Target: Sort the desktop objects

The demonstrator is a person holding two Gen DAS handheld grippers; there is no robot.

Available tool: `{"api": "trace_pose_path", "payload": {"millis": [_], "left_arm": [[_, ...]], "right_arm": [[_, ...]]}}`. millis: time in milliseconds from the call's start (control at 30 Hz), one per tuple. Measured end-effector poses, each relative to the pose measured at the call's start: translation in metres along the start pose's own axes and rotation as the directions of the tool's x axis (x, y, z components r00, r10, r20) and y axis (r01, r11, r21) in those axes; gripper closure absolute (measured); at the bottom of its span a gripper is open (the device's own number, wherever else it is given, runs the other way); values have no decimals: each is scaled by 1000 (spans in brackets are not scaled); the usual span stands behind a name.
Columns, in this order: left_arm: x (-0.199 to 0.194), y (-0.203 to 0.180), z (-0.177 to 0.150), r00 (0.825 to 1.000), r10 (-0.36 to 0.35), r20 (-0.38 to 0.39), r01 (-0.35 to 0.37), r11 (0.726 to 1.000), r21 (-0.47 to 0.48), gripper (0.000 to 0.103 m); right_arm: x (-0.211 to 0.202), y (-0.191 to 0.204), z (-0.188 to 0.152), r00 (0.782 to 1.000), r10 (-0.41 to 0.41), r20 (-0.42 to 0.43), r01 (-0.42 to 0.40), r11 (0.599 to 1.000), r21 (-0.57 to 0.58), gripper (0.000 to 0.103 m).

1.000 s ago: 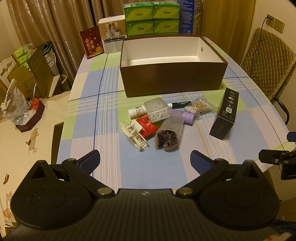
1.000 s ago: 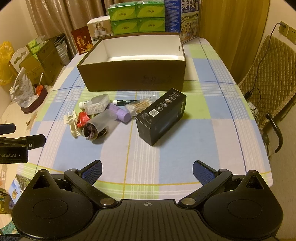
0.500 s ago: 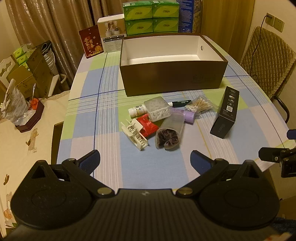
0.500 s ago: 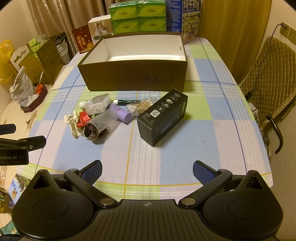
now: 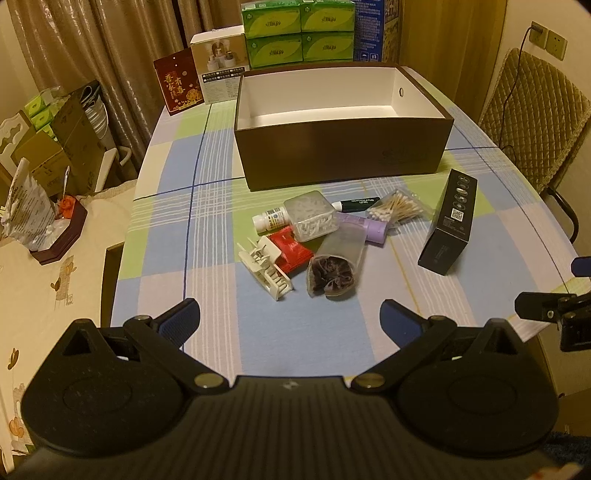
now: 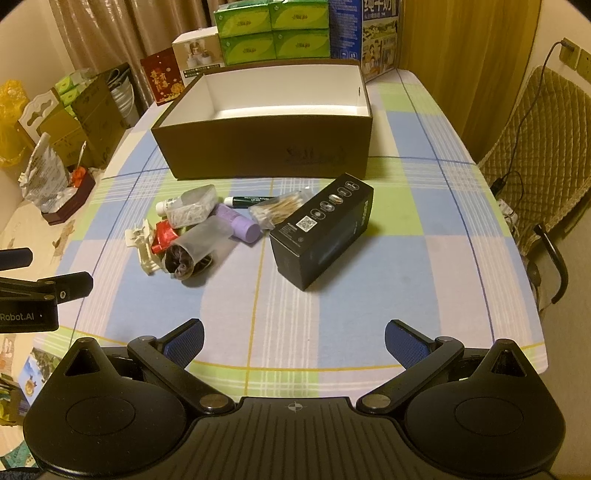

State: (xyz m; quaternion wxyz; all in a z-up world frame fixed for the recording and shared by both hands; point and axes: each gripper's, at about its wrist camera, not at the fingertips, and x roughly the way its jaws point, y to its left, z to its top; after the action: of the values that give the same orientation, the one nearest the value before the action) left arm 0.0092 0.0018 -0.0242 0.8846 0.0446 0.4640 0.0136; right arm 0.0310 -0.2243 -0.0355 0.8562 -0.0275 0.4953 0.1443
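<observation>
A pile of small items lies on the checked tablecloth in front of an empty brown box (image 5: 343, 151) (image 6: 266, 151): a white hair clip (image 5: 264, 267), a red packet (image 5: 291, 249), a clear pouch with a dark scrunchie (image 5: 334, 269) (image 6: 195, 247), a clear box of floss picks (image 5: 312, 216), a small white bottle (image 5: 269, 219), a purple tube (image 5: 364, 225) (image 6: 236, 223), a dark green tube (image 5: 356, 204), a bag of cotton swabs (image 5: 397, 206) (image 6: 277, 208). A black box (image 5: 448, 225) (image 6: 321, 229) lies to the right. My left gripper (image 5: 290, 321) and right gripper (image 6: 293, 341) are both open and empty, near the table's front edge.
Green tissue packs (image 5: 299, 33), a white box (image 5: 219, 74) and a red card (image 5: 179, 85) stand behind the brown box. A padded chair (image 6: 543, 155) is at the right. Cartons (image 5: 48, 147) and a side table with a bag (image 5: 26, 210) are at the left.
Both views have shifted very slightly; the objects on the table have not moved. Both grippers stay open.
</observation>
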Motion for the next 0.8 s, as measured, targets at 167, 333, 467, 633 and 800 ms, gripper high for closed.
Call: {"api": "trace_pose_path", "payload": {"millis": [167, 333, 467, 633, 800], "left_arm": [[3, 0, 1, 1000, 1, -6, -1, 1000, 1, 1], [6, 1, 3, 1000, 1, -11, -1, 1000, -3, 1], [11, 4, 5, 1000, -1, -23, 1, 1000, -12, 1], [20, 7, 8, 999, 1, -38, -2, 1000, -21, 1], [28, 11, 11, 999, 4, -49, -6, 1000, -29, 1]], "right_arm": [[3, -2, 1, 1000, 3, -3, -3, 1000, 7, 2], [6, -4, 3, 1000, 11, -8, -10, 1000, 13, 2], [11, -6, 5, 1000, 20, -15, -19, 1000, 25, 2], [18, -10, 9, 1000, 19, -22, -18, 999, 45, 2], [26, -11, 14, 999, 24, -34, -23, 998, 52, 2]]}}
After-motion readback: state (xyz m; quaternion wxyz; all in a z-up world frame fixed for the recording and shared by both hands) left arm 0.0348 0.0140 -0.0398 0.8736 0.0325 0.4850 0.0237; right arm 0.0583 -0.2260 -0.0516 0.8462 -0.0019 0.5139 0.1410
